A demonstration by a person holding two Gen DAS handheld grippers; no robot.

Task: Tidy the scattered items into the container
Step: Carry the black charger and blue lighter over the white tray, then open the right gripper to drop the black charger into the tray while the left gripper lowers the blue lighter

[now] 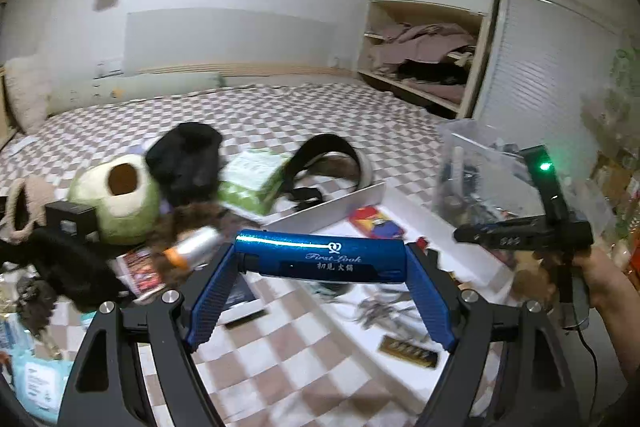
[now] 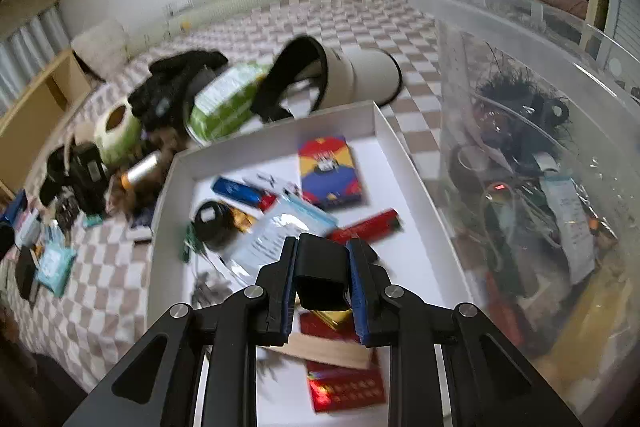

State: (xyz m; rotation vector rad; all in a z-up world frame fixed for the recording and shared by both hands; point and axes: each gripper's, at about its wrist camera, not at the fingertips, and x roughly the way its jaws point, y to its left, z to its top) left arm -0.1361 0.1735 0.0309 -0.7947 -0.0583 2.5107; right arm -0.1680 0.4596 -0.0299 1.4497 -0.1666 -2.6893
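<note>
— What do my claws have right now?

— My left gripper (image 1: pixel 320 263) is spread wide and grasps a glossy blue metal cylinder with silver lettering (image 1: pixel 320 254) end to end, one blue ribbed pad (image 1: pixel 208 301) pressed on each cap. The cylinder sits crosswise, raised above the checked bedspread (image 1: pixel 280 359) and the near edge of the shallow white cardboard tray (image 1: pixel 372 193).

— And my right?

— My right gripper (image 2: pixel 322 281) is drawn in narrow, clenched on a small black rectangular box (image 2: pixel 322 279) that fills the gap between the pads. It hangs over the white tray (image 2: pixel 384 125), above a red flat packet (image 2: pixel 344 383) and a pale blue sachet (image 2: pixel 280 231).

— Where is the container?

— The clear plastic storage bin (image 2: pixel 520 27) stands just right of the tray, already crowded with items, near my right gripper
</note>
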